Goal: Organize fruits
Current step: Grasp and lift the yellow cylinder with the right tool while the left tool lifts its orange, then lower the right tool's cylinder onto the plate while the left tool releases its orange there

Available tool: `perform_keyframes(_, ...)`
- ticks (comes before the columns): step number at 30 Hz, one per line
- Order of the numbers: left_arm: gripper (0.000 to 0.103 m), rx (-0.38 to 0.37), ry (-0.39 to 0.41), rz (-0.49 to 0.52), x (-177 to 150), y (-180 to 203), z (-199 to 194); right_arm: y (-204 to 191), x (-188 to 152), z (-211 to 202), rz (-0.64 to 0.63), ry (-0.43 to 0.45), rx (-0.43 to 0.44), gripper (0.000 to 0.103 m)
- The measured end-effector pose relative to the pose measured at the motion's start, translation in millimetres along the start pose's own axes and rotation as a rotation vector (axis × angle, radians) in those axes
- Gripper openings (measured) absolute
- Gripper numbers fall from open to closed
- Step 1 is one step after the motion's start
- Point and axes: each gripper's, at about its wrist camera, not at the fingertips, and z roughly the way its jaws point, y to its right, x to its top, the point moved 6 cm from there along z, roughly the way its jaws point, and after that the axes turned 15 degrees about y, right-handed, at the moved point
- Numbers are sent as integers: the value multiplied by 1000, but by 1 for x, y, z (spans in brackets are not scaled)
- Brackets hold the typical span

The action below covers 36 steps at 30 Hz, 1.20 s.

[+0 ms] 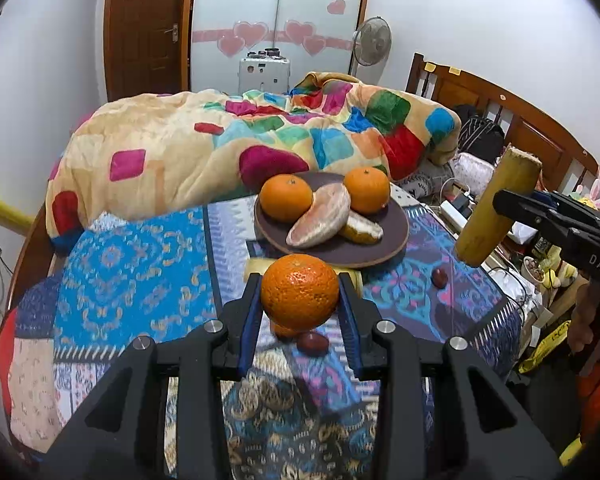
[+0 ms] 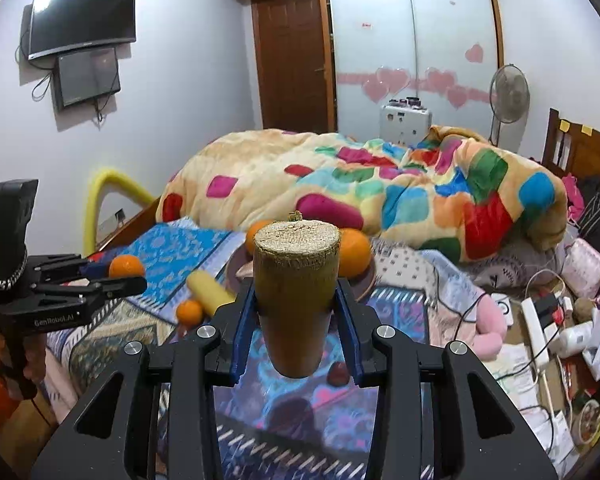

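Observation:
My left gripper (image 1: 300, 292) is shut on an orange (image 1: 299, 291) and holds it above the bedspread, in front of a dark round plate (image 1: 392, 236). The plate bears two oranges (image 1: 286, 197) and two pomelo pieces (image 1: 322, 216). My right gripper (image 2: 296, 304) is shut on a yellow-brown cane segment (image 2: 296, 280), held upright above the bed; it shows at the right of the left wrist view (image 1: 496, 212). Loose on the bedspread lie a pale yellow cane piece (image 2: 208, 286), a small orange (image 2: 189, 312) and red dates (image 1: 313, 343) (image 2: 338, 374).
A heaped colourful quilt (image 1: 220, 152) lies behind the plate. The wooden headboard (image 1: 532, 128) stands at right. Power strips, cables and clutter (image 2: 548, 320) lie beside the bed at right. A fan (image 1: 372, 42) and wardrobe doors stand at the back.

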Motion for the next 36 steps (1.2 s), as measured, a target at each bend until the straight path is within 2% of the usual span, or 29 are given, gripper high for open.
perform_keyframes(11, 36, 16, -18, 14, 17, -5, 53, 23, 2, 41, -24, -20, -40, 35)
perform_keyframes(20, 36, 44, -73, 28, 10, -14, 97, 25, -7, 77, -62, -79, -34, 35)
perform_keyframes(31, 36, 43, -114, 28, 3, -16, 126, 13, -17, 113, -122, -110, -18, 35)
perform_keyframes(36, 36, 48, -116, 49, 3, -12, 135, 24, -20, 122, -60, -129, -1, 35)
